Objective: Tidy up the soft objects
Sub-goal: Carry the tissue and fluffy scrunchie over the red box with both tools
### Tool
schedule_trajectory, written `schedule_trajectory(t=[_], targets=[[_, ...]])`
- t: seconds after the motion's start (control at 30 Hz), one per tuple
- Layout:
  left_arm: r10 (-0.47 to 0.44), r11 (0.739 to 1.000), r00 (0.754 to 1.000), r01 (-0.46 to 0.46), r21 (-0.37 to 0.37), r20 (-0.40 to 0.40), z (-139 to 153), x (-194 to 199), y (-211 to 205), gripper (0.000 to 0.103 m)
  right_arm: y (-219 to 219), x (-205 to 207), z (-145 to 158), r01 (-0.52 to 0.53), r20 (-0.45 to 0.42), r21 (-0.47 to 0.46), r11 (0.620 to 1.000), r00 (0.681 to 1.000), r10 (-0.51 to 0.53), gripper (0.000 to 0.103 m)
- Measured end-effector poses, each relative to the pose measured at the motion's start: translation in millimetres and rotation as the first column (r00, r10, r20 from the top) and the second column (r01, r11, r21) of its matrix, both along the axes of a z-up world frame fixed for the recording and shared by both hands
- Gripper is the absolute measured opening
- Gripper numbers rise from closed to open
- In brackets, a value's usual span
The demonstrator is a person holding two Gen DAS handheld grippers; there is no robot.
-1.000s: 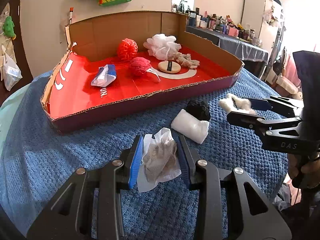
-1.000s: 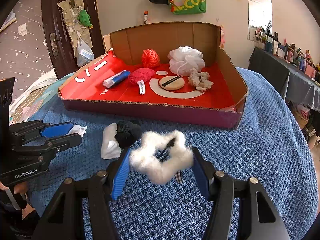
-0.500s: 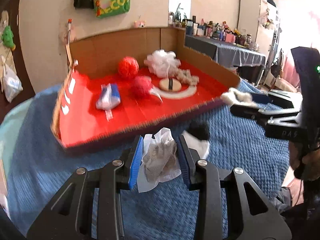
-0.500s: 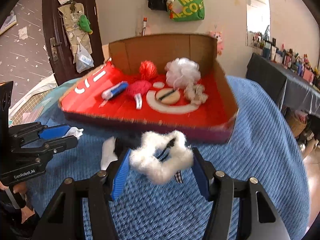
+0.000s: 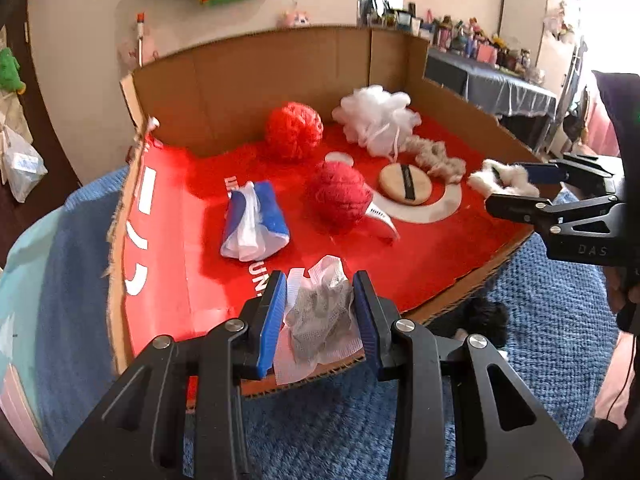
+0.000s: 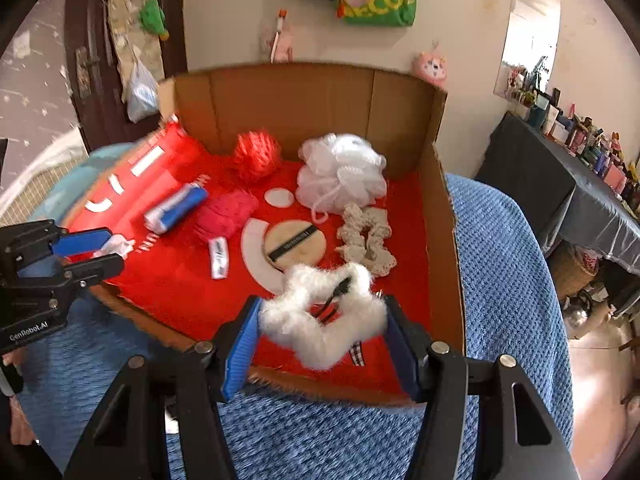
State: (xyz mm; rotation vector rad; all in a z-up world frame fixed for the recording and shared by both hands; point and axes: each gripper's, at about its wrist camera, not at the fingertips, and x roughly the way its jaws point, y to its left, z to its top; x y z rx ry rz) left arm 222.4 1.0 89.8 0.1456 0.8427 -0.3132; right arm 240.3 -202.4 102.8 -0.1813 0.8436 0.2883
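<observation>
A cardboard box with a red floor [image 5: 192,292] [image 6: 436,248] lies on the blue blanket. My left gripper [image 5: 320,300] is shut on a crumpled white mesh cloth [image 5: 320,316], held over the box's near edge. My right gripper [image 6: 322,320] is shut on a fluffy white scrunchie [image 6: 316,320], held over the box's near right corner; it also shows in the left wrist view [image 5: 500,178]. Inside the box lie a red mesh ball [image 5: 294,130], a red yarn ball [image 5: 340,198], a white bath pouf [image 5: 376,118], a blue and white packet [image 5: 254,222], a round powder puff [image 5: 406,184] and a cream scrunchie [image 6: 366,238].
A black fuzzy object [image 5: 480,316] lies on the blue blanket [image 5: 540,320] just outside the box's near wall. A dark-covered table with bottles [image 6: 580,184] stands to the right. A door [image 6: 100,48] and hanging bags are behind the box.
Both grippers have moved forward and up with their loads, from above the blanket to over the box's near edge. The white pad on the blanket has dropped out of view.
</observation>
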Motion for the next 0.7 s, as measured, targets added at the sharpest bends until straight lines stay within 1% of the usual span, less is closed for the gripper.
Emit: schedule_trajectory(t=[0.1,0.17,0.3,0.57,0.7], targets=[[0.003,1.000,1.000,-0.003,0.025,-0.013,-5,8,-1,0.033,4,9,-9,-0.009,-0.033,-0.050,0.999,0.999,0.007,0.062],[0.004,1.000,1.000,-0.004,0.029,-0.025,-8,14,0,0.033,8,14,-14,-0.015,-0.048,-0.087,0.996,0.999,0.011,0.062],[0.004,1.000,0.998,-0.002,0.030,-0.056,-13,24,1,0.033,11,24,-20,-0.016,-0.076,-0.129,0.992,0.997,0.006,0.062],[0.007,0.999,0.997,-0.004,0.048,-0.074,-21,31,1,0.033,16,31,-16,-0.043,-0.101,-0.143,0.989,0.994,0.028,0.062],[0.009,0.999,0.997,-0.005,0.047,-0.073,-22,33,2,0.033,24,33,-17,-0.068,-0.120,-0.175,0.982,0.992,0.047,0.062]])
